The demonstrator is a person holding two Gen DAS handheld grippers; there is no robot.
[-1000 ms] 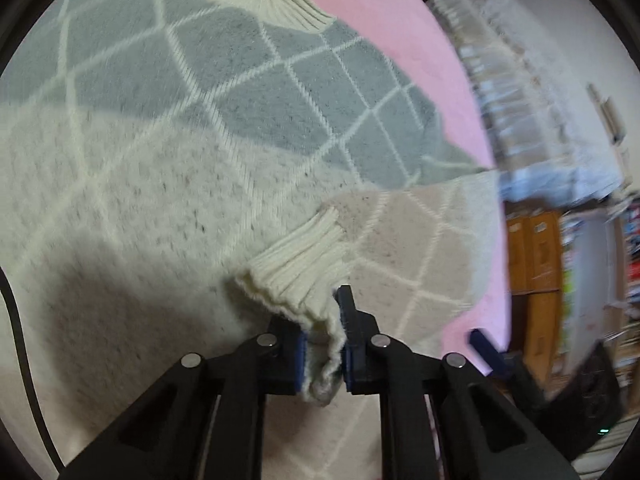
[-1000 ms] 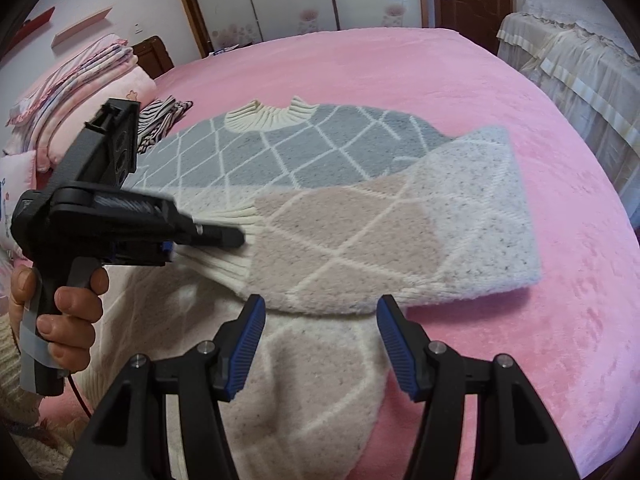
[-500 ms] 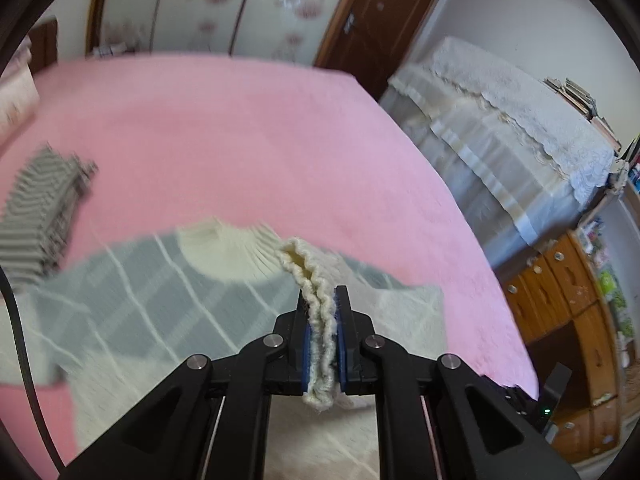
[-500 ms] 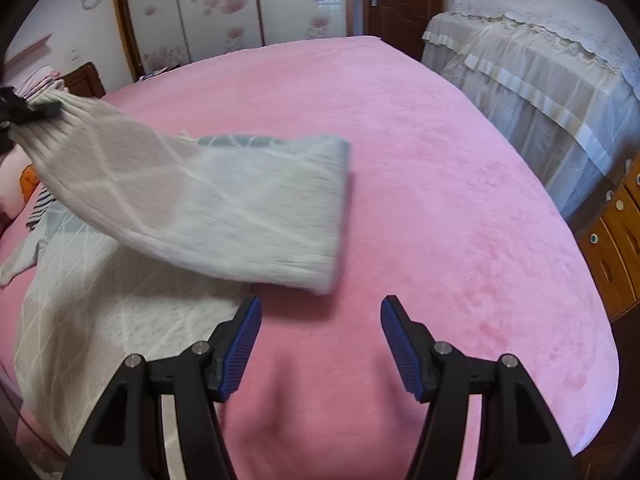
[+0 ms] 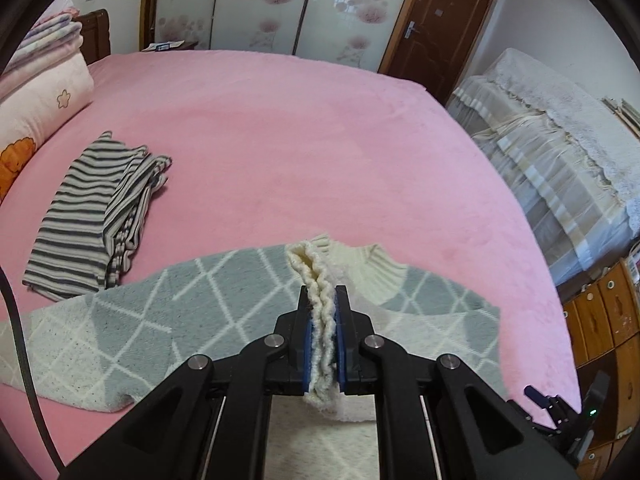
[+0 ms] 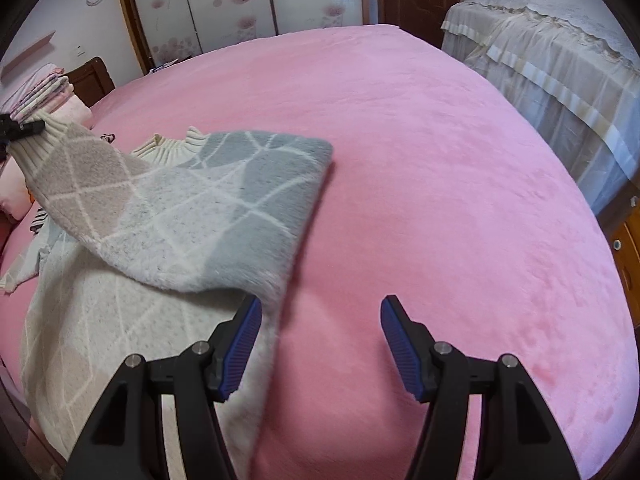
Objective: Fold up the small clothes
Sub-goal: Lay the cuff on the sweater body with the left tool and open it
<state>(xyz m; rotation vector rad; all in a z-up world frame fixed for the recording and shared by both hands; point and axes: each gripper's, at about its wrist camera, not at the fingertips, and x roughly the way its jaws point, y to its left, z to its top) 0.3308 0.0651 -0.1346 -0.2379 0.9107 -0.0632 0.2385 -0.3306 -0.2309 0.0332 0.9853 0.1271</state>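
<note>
Sweater [image 5: 132, 320], fluffy knit in grey, cream and beige diamonds, spread across the near side of the pink bed [image 5: 320, 140]. From the left wrist view: left gripper [image 5: 323, 340] clamped on the ribbed cream cuff [image 5: 316, 280], jaws nearly together with the rib bunched between the blue pads; collar [image 5: 372, 276] just beyond, grey shoulder panel running off to the left. Folded striped garment [image 5: 80, 216] lying apart on the bed, stacked bedding [image 5: 44, 76] at the far left edge. From the right wrist view: right gripper [image 6: 320, 340] with jaws standing wide and holding nothing, its left pad just beside the sweater's near side edge, its right pad over bare bed; sleeve [image 6: 132, 200] lifted by its cuff at the far left and draped slantwise over the body. Likely soft, light and limp, sagging wherever unsupported; plush pile probably grippy rather than slippery, so cuffs, hem and collar ribbing look the firmest places to pinch. Plenty of bare pink bed to the right and beyond for swinging the sleeve; covered furniture [image 6: 560, 52] well off past the bed's right edge, only the striped garment and bedding crowding the left.
</note>
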